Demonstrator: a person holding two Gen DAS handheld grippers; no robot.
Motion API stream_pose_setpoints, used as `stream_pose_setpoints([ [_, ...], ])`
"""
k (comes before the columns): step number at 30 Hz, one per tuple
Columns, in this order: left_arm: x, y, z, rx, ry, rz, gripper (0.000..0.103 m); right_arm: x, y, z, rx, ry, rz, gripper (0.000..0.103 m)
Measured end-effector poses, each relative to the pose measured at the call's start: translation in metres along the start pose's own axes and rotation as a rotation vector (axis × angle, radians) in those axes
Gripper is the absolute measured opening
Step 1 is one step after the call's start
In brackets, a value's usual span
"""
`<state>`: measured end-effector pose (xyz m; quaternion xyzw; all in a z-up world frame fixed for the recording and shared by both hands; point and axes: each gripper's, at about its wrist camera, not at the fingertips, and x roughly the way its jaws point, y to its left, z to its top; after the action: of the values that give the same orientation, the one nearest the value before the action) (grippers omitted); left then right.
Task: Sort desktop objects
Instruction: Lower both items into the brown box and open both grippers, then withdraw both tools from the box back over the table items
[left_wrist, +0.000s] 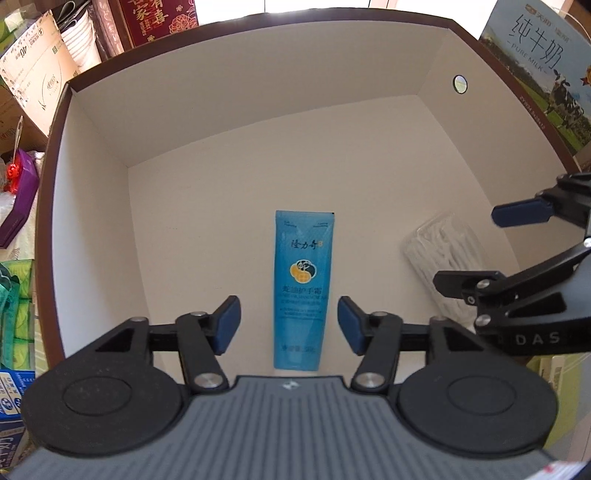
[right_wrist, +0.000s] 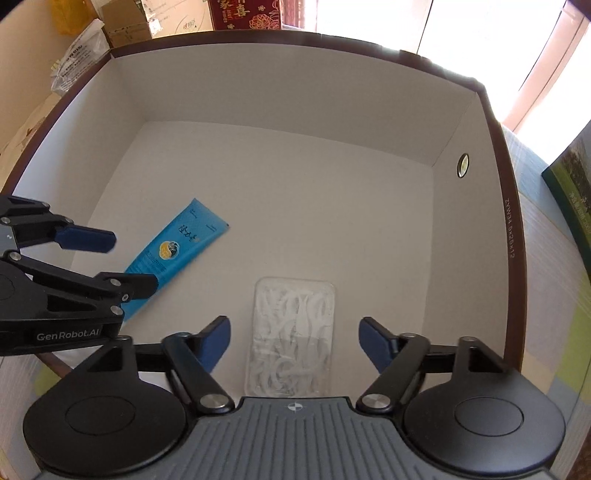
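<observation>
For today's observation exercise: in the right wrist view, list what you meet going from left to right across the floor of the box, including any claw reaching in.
Left claw → blue hand cream tube → clear packet of white floss picks → right wall of the box with its round hole.

Left gripper (left_wrist: 289, 325): black linkage arms, silver pivot screws, dark blue pads (left_wrist: 229, 325). Two round black discs flank a grey ribbed housing bearing a small crosshair mark. White lettering "GenRobot.AI" along its side, read from the right wrist view. Right gripper (right_wrist: 294, 341): identical build, blue pads (right_wrist: 373, 341), silver screws. White letters "DAS" legible on its side.
</observation>
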<state>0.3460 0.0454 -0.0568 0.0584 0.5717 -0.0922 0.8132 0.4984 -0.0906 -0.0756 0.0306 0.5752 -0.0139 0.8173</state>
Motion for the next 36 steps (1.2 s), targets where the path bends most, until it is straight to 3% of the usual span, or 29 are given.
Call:
stream_pose_setpoints([
  [4, -0.004, -0.001, 0.0, -0.003, -0.004, 0.008, 0.074, -0.006, 0.0, -0.003, 0.001, -0.011, -0.008, 0.084],
  [10, -0.015, -0.004, 0.003, -0.014, -0.03, 0.036, 0.087, -0.017, 0.013, -0.008, 0.015, -0.043, -0.016, 0.089],
  [19, -0.035, -0.002, 0.001, -0.043, -0.063, 0.022, 0.087, -0.042, 0.016, -0.014, 0.036, -0.092, -0.047, 0.094],
  [31, -0.095, -0.01, -0.024, -0.084, -0.205, 0.056, 0.088, -0.094, 0.023, -0.047, 0.073, -0.289, -0.081, 0.094],
  [36, -0.112, -0.017, -0.038, -0.081, -0.25, 0.08, 0.088, -0.111, 0.022, -0.065, 0.121, -0.334, -0.035, 0.094],
])
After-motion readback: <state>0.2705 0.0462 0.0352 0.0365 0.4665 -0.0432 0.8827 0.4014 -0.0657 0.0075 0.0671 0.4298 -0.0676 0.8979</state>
